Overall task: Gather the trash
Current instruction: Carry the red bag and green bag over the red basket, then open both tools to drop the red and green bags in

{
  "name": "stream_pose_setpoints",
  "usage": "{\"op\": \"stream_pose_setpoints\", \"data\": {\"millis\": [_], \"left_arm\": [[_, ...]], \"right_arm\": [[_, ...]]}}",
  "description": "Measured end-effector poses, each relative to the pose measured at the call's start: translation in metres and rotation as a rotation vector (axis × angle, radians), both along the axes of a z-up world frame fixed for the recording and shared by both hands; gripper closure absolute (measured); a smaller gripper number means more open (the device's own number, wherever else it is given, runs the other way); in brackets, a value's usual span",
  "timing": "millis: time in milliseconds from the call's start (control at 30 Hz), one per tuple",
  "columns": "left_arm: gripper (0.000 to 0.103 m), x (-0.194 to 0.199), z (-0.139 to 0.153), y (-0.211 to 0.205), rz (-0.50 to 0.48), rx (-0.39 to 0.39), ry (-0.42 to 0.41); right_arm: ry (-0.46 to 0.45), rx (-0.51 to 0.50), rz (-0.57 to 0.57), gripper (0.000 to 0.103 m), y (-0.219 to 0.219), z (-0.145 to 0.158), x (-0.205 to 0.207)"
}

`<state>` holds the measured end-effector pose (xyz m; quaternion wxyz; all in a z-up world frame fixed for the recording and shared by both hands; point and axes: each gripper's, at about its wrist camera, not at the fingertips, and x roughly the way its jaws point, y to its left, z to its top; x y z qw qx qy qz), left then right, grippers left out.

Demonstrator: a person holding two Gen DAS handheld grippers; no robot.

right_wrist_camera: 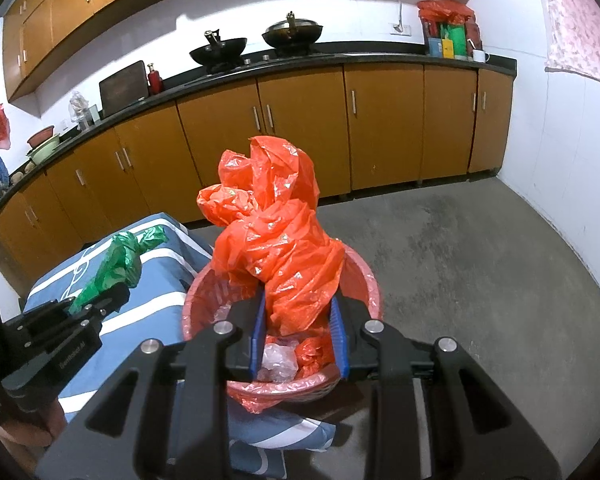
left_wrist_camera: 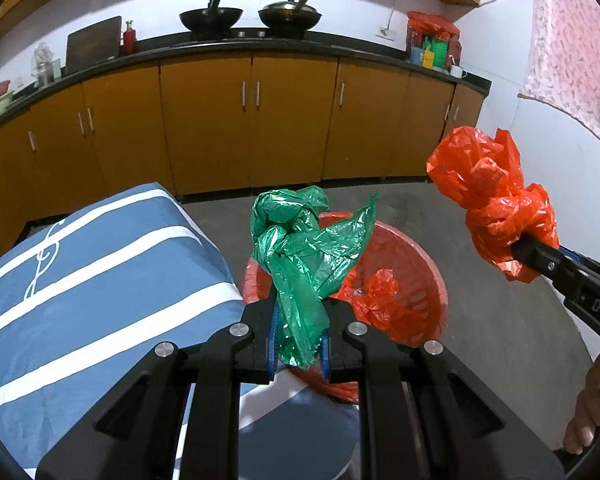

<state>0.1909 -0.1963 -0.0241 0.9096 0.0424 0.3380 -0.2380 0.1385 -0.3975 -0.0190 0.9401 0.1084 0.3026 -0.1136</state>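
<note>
Left gripper (left_wrist_camera: 300,344) clamps the knotted green plastic bag (left_wrist_camera: 300,248); right gripper (right_wrist_camera: 298,340) clamps the crumpled orange plastic bag (right_wrist_camera: 276,232), both above the red bin (right_wrist_camera: 364,280). Light film may drift past the bin's rim on release.

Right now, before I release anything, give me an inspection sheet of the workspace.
Surface: blue striped cloth bare where visible; grey concrete floor.
Job's things: green bag and orange bag, both knotted; red bin beside the cloth holds orange and clear plastic.
Clutter: nothing seen.
Grippers: left gripper shut on green bag; right gripper shut on orange bag, above the bin.
Cables: white cord to a wall socket.
Surroundings: counter with two woks, orange cabinets.
</note>
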Motion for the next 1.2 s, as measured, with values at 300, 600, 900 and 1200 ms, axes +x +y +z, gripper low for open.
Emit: {"op": "stream_pose_setpoints", "data": {"millis": [300,600,900,1200], "left_arm": [[0.088,0.012,-0.015,-0.012,-0.032,0.002,0.028],[0.088,0.031,-0.036,-0.029,-0.068,0.011,0.060],[0.064,0.042,-0.059,-0.037,-0.073,0.016,0.103],[0.058,0.031,-0.054,-0.002,-0.015,-0.006,0.105]], "right_arm": [[0.015,0.028,-0.023,0.075,-0.012,-0.011,0.014],[0.030,0.044,-0.026,0.075,-0.017,-0.025,0.042],[0.031,0.092,-0.017,0.063,-0.020,-0.040,0.063],[-0.007,0.062,-0.051,0.041,-0.024,-0.030,0.033]]}}
